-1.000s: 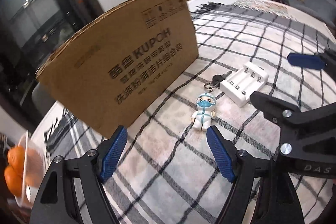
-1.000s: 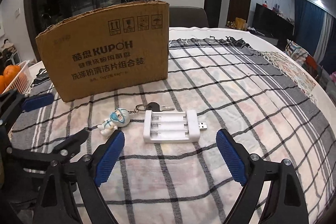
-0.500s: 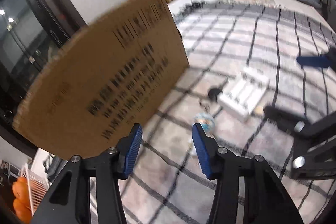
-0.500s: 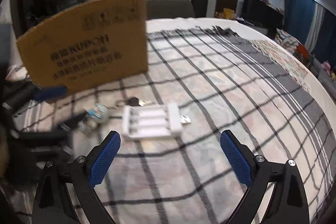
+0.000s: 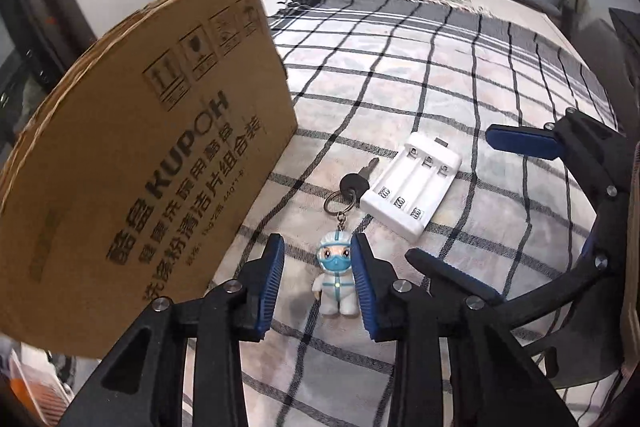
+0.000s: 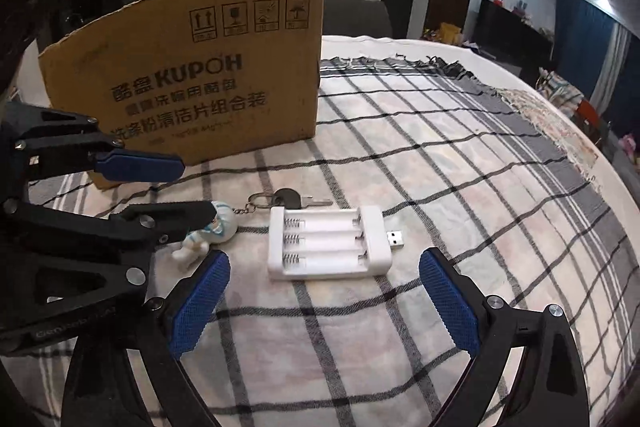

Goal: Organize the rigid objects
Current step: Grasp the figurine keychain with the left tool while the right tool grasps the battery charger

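Note:
A small white and blue figure keychain (image 5: 336, 273) lies on the checked cloth, chained to a ring and a black-headed key (image 5: 356, 181). My left gripper (image 5: 318, 283) is open around the figure, its right pad close against it, its left pad apart from it. The figure also shows in the right wrist view (image 6: 208, 233), partly hidden by the left gripper's fingers (image 6: 138, 163). A white battery charger (image 6: 330, 243) with a USB plug lies right of the key (image 6: 298, 201). My right gripper (image 6: 324, 307) is open and empty just in front of the charger.
A brown cardboard box (image 6: 188, 87) stands behind the objects, close to the left gripper's left side (image 5: 140, 155). The checked cloth (image 6: 460, 155) covers a round table. A basket with oranges (image 5: 36, 391) sits at the left table edge.
My left gripper has moved forward and down over the figure and narrowed its opening around it. My right gripper has stayed open before the charger, shifting only slightly.

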Action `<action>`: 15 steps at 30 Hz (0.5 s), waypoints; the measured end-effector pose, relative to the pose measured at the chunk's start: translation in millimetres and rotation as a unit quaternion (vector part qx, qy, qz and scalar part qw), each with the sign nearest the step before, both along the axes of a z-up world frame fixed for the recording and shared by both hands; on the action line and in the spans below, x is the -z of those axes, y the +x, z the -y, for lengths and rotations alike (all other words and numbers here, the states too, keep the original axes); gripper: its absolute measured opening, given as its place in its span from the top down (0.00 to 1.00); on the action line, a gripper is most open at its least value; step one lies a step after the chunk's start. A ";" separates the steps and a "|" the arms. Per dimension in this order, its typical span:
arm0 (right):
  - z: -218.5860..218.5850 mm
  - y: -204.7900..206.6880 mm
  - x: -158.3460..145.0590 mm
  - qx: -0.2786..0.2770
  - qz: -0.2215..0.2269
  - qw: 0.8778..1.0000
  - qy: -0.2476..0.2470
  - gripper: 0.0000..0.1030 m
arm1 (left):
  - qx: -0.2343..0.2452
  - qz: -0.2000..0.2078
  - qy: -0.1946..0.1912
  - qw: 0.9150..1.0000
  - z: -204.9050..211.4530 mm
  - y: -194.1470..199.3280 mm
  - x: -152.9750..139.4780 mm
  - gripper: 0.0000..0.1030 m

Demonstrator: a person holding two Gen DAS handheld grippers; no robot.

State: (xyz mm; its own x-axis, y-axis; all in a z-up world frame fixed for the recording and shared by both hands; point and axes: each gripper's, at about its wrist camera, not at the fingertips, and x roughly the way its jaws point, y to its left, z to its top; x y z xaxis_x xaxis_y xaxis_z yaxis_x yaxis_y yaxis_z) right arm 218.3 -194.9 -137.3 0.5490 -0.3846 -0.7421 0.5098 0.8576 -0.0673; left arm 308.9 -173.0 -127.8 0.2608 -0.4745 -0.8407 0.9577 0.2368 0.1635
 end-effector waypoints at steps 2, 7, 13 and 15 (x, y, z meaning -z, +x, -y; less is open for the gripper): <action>4.4 1.3 2.8 0.005 0.002 1.000 0.011 0.06 | 0.015 -0.008 0.012 1.000 4.4 -0.2 -1.0 0.67; 11.3 6.8 5.9 0.008 0.007 1.000 0.022 0.06 | 0.038 -0.032 0.022 0.999 12.1 2.1 -3.9 0.67; 18.7 15.3 16.3 0.000 -0.008 0.999 0.053 0.06 | 0.043 -0.039 0.062 0.996 24.9 4.0 7.3 0.66; 20.2 16.0 20.4 0.000 -0.015 0.998 0.063 0.06 | 0.039 -0.043 0.071 0.996 26.4 4.6 10.0 0.66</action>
